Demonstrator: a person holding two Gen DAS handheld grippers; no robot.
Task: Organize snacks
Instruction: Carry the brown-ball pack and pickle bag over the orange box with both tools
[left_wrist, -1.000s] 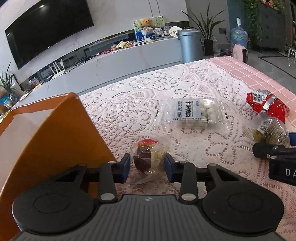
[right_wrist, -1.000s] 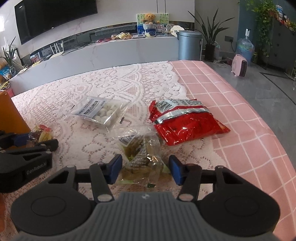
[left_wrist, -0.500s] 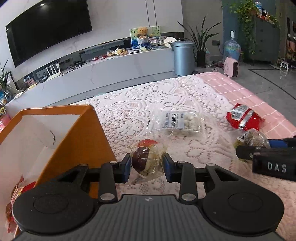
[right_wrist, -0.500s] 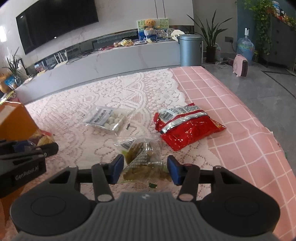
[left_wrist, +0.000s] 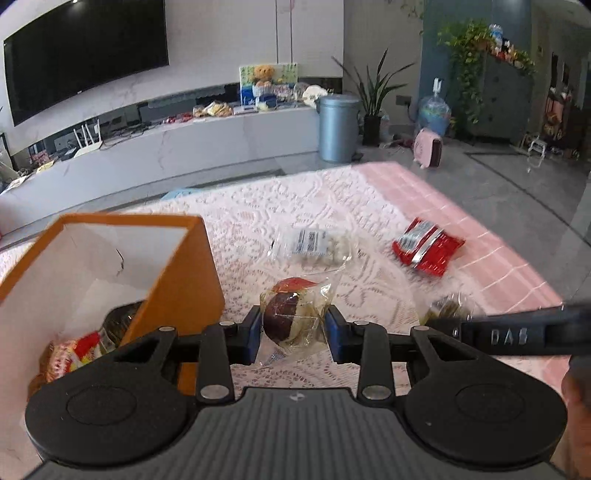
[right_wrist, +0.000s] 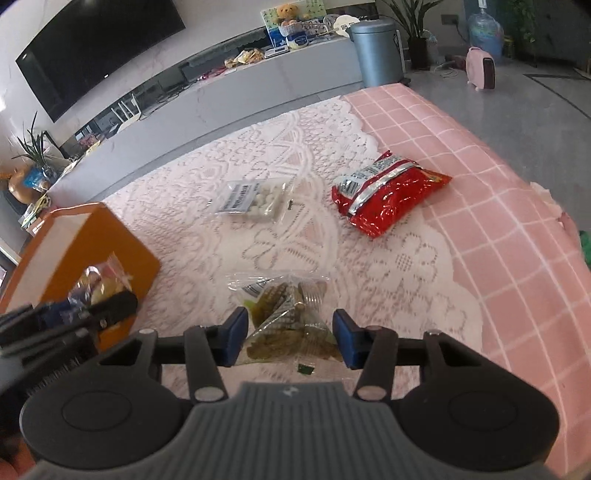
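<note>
My left gripper (left_wrist: 291, 334) is shut on a clear packet with a dark brown snack (left_wrist: 291, 319) and holds it above the table, just right of the open orange box (left_wrist: 184, 280). The box holds several snack packets (left_wrist: 74, 354). My right gripper (right_wrist: 290, 341) is shut on a clear bag of green snacks (right_wrist: 288, 325), lifted off the cloth. The right gripper also shows in the left wrist view (left_wrist: 517, 334). The left gripper with its packet shows in front of the orange box (right_wrist: 92, 243) in the right wrist view.
A clear pack of white balls (right_wrist: 255, 199) and a red snack bag (right_wrist: 384, 195) lie on the lace cloth (right_wrist: 295, 155) farther out. The pink checked tablecloth (right_wrist: 498, 206) runs to the table's right edge. A grey bin (left_wrist: 338, 127) stands on the floor beyond.
Both grippers have risen with their packets. The left one now looks down into the orange box; the right one has moved left, toward the box.
</note>
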